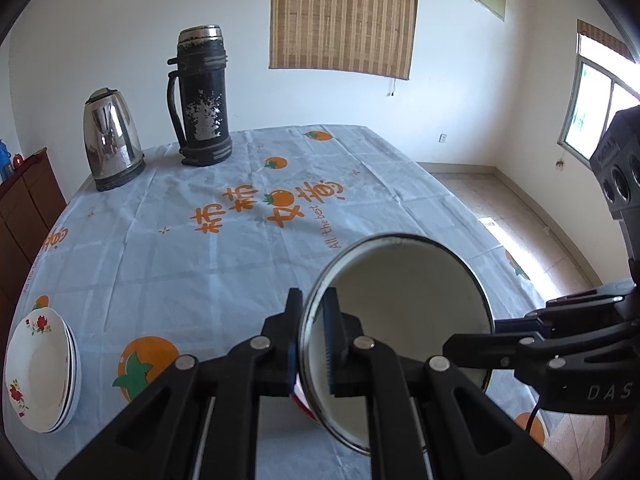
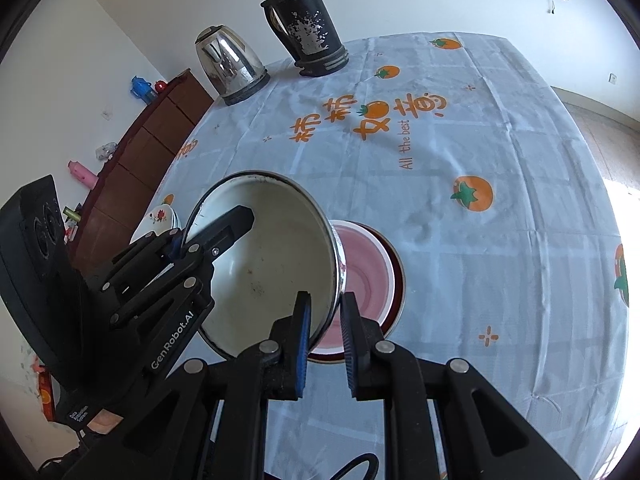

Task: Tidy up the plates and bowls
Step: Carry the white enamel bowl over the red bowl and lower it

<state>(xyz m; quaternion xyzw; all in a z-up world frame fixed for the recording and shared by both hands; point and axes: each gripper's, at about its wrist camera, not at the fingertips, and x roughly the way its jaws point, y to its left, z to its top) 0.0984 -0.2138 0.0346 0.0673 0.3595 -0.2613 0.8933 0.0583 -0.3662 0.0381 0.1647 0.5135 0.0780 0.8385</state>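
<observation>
Both grippers hold one white enamel bowl [image 1: 404,304] with a dark rim, tilted above the table. My left gripper [image 1: 314,340] is shut on its left rim. My right gripper [image 2: 324,336] straddles the opposite rim; the rim [image 2: 334,280] sits between its blue pads with small gaps showing. The bowl [image 2: 272,256] hangs over a pink-and-red bowl [image 2: 368,276] on the cloth. A stack of white floral plates [image 1: 38,368] lies at the table's left edge, also seen in the right wrist view [image 2: 160,216].
A steel kettle [image 1: 112,140] and a black thermos [image 1: 202,96] stand at the far left of the table [image 1: 240,240], which has a pale blue cloth with orange prints. A brown cabinet [image 2: 156,128] lines the left wall.
</observation>
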